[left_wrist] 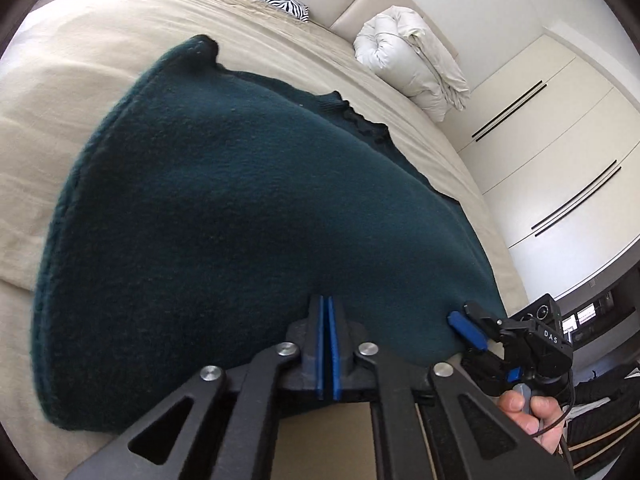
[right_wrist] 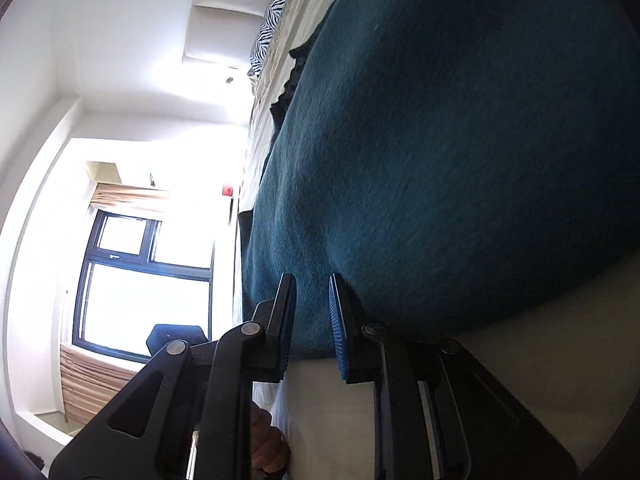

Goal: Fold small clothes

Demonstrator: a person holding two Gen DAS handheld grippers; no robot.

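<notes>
Teal knitwear (left_wrist: pixel 224 200) lay spread on the bed (left_wrist: pixel 60 100), its near hem at the bed's near edge, likely so both tools could reach it. The left gripper (left_wrist: pixel 328 344) had its blue pads pressed together at that hem; whether cloth was pinched could not be told. The right gripper (right_wrist: pixel 312 320) stood narrowly parted around the hem's edge, seemingly ready to nip it for a fold.

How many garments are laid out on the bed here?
1: a dark teal garment spread on the beige bed, near the edge. Others may lie outside both views.
</notes>
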